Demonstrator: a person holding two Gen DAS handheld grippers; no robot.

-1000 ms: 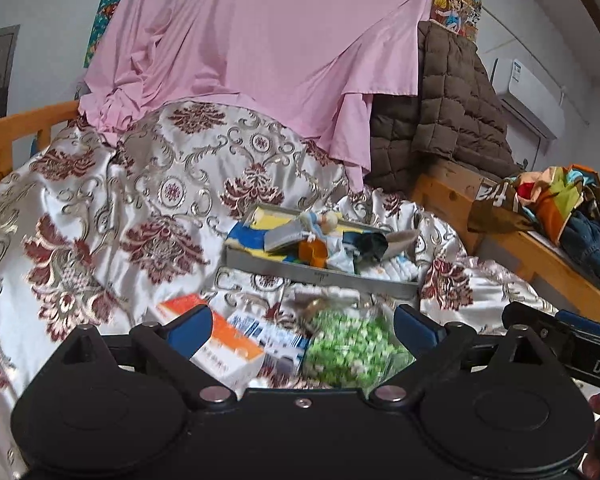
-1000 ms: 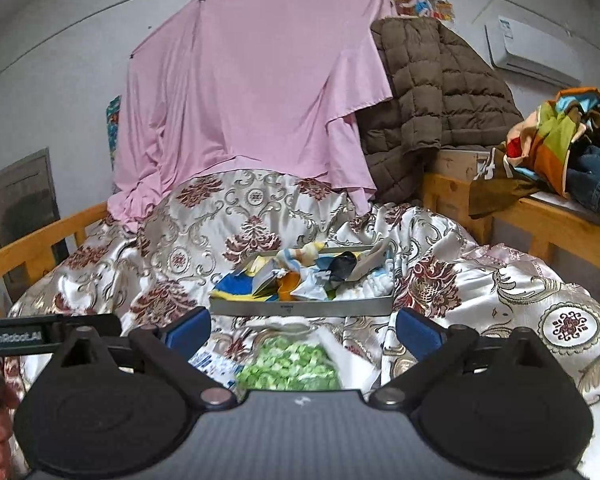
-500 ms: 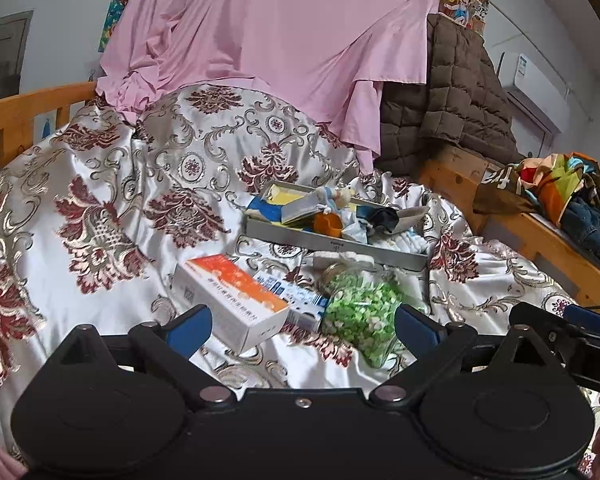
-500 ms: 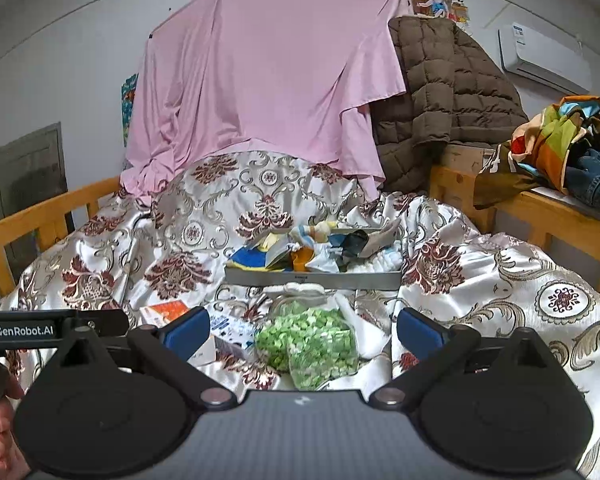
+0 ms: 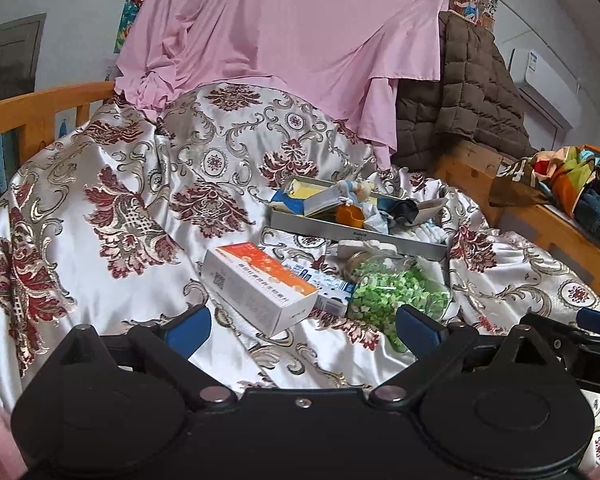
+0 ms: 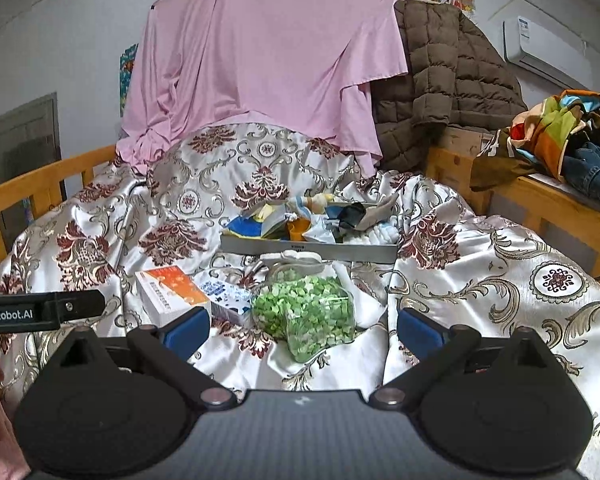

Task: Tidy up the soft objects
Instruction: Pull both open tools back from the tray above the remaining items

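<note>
Left wrist view shows a bed with a shiny flowered cover (image 5: 100,184). At about 9 o'clock the cover is bare. Near the middle lies an orange and white box (image 5: 260,284). Just beside it, toward 3 o'clock, is a smaller blue and white box (image 5: 324,282), and touching that is a clear bag of green bits (image 5: 396,292). Past them, at 1 o'clock, sits a gray tray (image 5: 352,232) full of small mixed things.

I think the sorting has not really started on these three things. They lie loose on the bed, outside the tray. The next move is likely to reach down, close on one of them, maybe the squishy bag, and carry it to the tray. The bag is floppy, so it may sag or slip.

The left tool (image 5: 302,326) is wide apart and holds nothing. It hangs above the cover, in front of the orange box. The right tool (image 6: 304,326) is wide apart too and touches nothing, with the bag right ahead at 12 o'clock.
</note>
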